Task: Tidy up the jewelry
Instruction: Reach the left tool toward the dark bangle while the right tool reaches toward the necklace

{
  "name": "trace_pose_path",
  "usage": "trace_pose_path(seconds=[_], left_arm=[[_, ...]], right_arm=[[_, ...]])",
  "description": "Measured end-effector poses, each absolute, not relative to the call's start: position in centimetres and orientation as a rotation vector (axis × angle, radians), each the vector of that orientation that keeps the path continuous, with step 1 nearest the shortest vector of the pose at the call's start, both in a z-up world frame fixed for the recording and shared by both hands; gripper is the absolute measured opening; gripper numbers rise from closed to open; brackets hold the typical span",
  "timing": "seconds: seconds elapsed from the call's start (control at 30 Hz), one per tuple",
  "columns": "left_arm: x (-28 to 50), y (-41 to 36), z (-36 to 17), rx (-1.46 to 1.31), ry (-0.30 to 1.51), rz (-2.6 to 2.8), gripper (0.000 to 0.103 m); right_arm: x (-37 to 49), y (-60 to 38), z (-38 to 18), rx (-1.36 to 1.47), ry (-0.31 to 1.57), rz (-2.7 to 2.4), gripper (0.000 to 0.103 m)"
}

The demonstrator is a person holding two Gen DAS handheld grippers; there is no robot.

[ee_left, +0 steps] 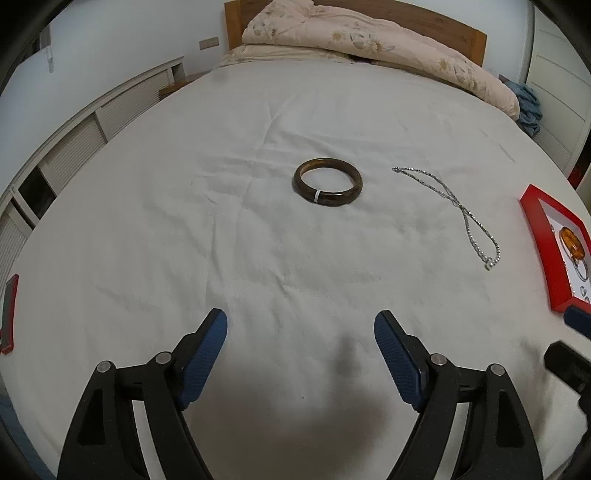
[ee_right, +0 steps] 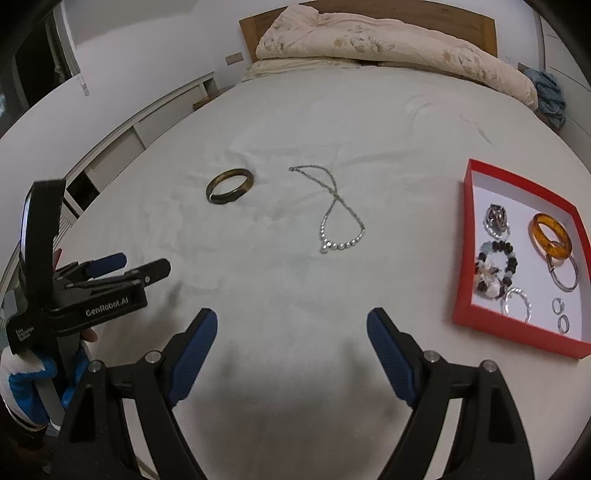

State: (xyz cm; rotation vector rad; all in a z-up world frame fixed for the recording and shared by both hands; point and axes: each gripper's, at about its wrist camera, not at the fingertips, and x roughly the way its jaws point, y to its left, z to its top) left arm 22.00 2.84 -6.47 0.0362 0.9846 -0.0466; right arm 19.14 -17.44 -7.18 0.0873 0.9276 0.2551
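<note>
A dark brown bangle (ee_left: 328, 184) lies on the white bed sheet, straight ahead of my open, empty left gripper (ee_left: 301, 325). It also shows in the right wrist view (ee_right: 229, 185). A silver necklace with pearls (ee_left: 458, 210) lies to its right, crossed into a loop (ee_right: 338, 218). My right gripper (ee_right: 291, 323) is open and empty, below the necklace. A red tray (ee_right: 461, 266) at the right holds an amber bangle (ee_right: 550, 236), a beaded bracelet (ee_right: 495, 269) and several rings. The left gripper (ee_right: 144, 266) shows at the left in the right wrist view.
A rumpled floral quilt (ee_left: 369, 40) lies against the wooden headboard (ee_right: 461, 22) at the far end. White louvred cabinets (ee_left: 74, 147) run along the left. A red-edged phone (ee_left: 9, 314) lies at the bed's left edge. Blue cloth (ee_right: 550, 92) sits far right.
</note>
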Motion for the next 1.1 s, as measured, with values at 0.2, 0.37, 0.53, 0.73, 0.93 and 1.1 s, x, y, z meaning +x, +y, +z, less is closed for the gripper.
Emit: trace_pose_path(seconds=[0.2, 0.37, 0.53, 0.73, 0.93, 1.1], left_arm=[[23.4, 3.7, -6.2, 0.017, 0.984, -0.049, 0.081], [24.8, 5.5, -5.5, -0.004, 0.961, -0.023, 0.081], [26.4, 6.3, -5.4, -0.020, 0.963, -0.037, 0.081], [29.1, 6.3, -5.3, -0.039, 0.959, -0.068, 0.080], [31.4, 5.6, -5.2, -0.024, 0.945, -0.086, 0.080], [33.7, 5.1, -5.5, -0.032, 0.944, -0.097, 0.079]], right_arm=[[20.5, -18.1, -5.8, 0.070, 0.889, 0.249, 0.083], [21.7, -19.0, -4.4, 0.064, 0.850, 0.228, 0.083], [23.5, -19.2, -4.4, 0.059, 0.852, 0.230, 0.082], [24.9, -19.0, -4.7, 0.049, 0.854, 0.249, 0.081], [27.0, -19.1, -4.8, 0.040, 0.852, 0.254, 0.081], [29.2, -18.8, -5.3, 0.046, 0.855, 0.257, 0.073]])
